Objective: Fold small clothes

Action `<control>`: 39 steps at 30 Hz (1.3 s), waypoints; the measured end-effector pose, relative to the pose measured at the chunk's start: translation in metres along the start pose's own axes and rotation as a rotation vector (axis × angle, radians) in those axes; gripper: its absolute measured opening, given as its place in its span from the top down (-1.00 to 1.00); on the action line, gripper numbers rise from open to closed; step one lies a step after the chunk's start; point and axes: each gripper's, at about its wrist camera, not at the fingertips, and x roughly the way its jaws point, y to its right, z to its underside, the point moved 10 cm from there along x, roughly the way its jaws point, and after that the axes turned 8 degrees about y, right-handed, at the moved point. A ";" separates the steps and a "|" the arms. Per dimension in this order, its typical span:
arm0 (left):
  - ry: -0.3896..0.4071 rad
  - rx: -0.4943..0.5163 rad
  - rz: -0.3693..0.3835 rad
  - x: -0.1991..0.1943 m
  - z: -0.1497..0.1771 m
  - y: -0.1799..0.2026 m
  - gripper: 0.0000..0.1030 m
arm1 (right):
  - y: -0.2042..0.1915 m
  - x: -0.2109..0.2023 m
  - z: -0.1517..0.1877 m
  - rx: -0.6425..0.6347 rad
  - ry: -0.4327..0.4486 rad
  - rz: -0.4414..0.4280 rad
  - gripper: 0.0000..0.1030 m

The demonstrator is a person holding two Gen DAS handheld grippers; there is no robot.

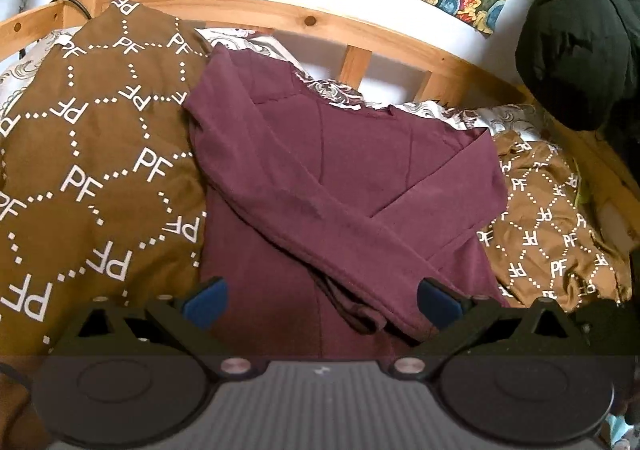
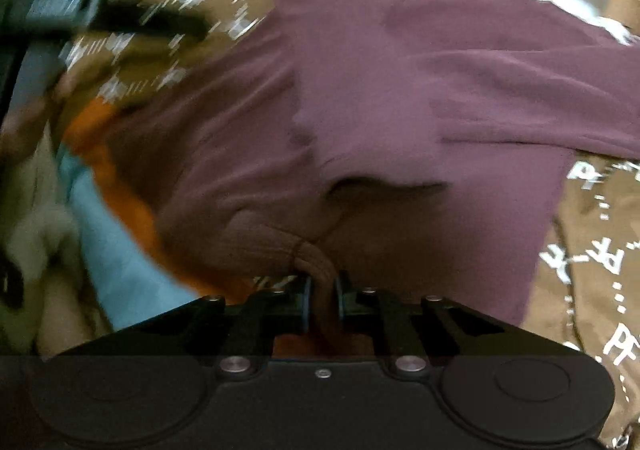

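While the maroon long-sleeved knit top point(image 1: 340, 177) lies spread on the brown PF-patterned bed cover point(image 1: 92, 153), sleeves crossed over its front, the left gripper point(image 1: 322, 302) hovers above its near edge with jaws spread wide, cloth beneath but untouched. At the right gripper point(image 2: 322, 298), the jaws pinch a bunched fold of the top's hem.

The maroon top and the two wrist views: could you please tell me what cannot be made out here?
- Left wrist view: the maroon top has its near hem hidden behind the left hand-held gripper.
- Right wrist view: motion blur smears the brown patterned cover.
- Right wrist view: which edge the right hand-held gripper pinches is unclear.
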 end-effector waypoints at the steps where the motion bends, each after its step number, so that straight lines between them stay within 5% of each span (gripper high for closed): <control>1: 0.000 0.004 0.011 0.000 0.001 0.002 -0.99 | 0.006 -0.003 -0.004 0.024 0.020 0.008 0.77; 8: -0.034 0.066 0.194 -0.005 0.013 0.036 -0.99 | 0.035 -0.002 -0.021 0.159 0.067 -0.006 0.77; 15: -0.111 0.244 0.233 0.003 0.043 0.065 -0.99 | 0.043 0.007 -0.029 0.254 0.074 -0.026 0.76; 19: -0.158 0.321 0.224 0.008 0.060 0.077 -0.99 | 0.043 0.008 -0.030 0.259 0.077 -0.028 0.76; 24: -0.215 0.377 0.121 0.021 0.074 0.067 -0.99 | 0.045 0.007 -0.029 0.275 0.088 -0.041 0.76; 28: -0.241 0.356 0.093 0.027 0.076 0.058 -0.95 | 0.045 0.005 -0.029 0.272 0.103 -0.045 0.76; 39: -0.158 0.243 0.041 0.028 0.046 0.032 -0.44 | 0.047 -0.002 -0.029 0.210 0.135 -0.002 0.61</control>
